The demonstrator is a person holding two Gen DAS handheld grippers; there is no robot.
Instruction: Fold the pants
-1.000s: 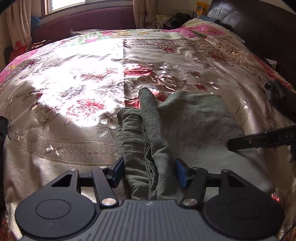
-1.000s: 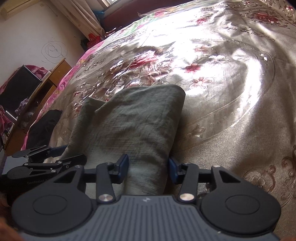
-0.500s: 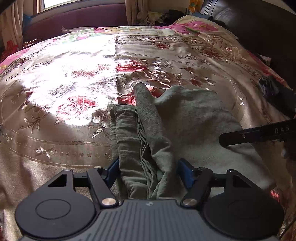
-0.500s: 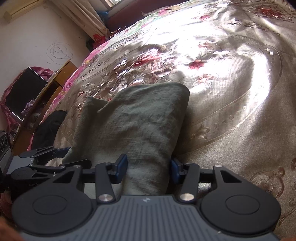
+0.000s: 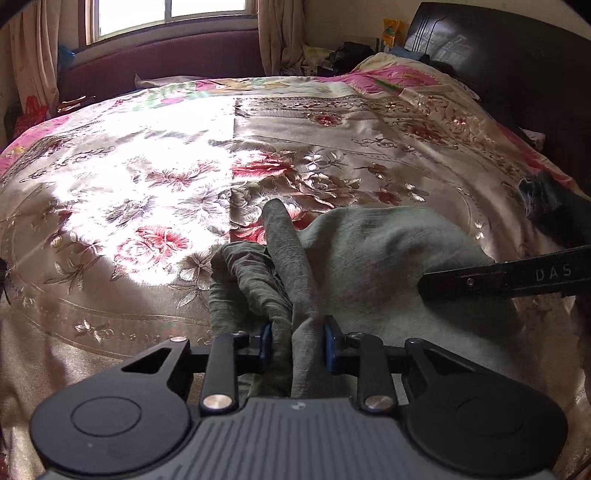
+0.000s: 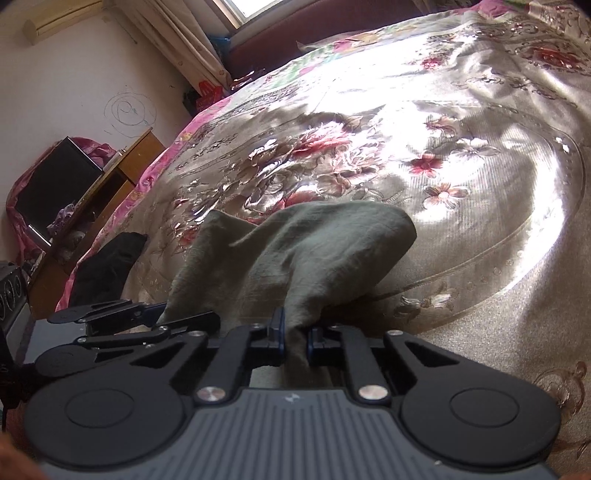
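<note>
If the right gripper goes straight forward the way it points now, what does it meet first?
The right gripper, whose jaws have just closed on the green pants, would first push into that same raised cloth. Beyond it lies probably only the flowered bedspread, though depth is unclear.

This is a bedroom in someone's home. A big bed fills the room, spread with a shiny floral bedspread (image 5: pixel 155 192) in gold, pink and red. A dark wooden headboard (image 5: pixel 517 66) rises at two o'clock. At twelve o'clock a window (image 5: pixel 166 14) lets sun in between beige curtains (image 5: pixel 277 33), above a plum-coloured padded bench (image 5: pixel 166 62). Off at nine o'clock stands a wooden desk (image 6: pixel 122 166) with a dark screen (image 6: pixel 55 188), and the wall (image 6: pixel 92 74) bears a pencil scribble.
</note>
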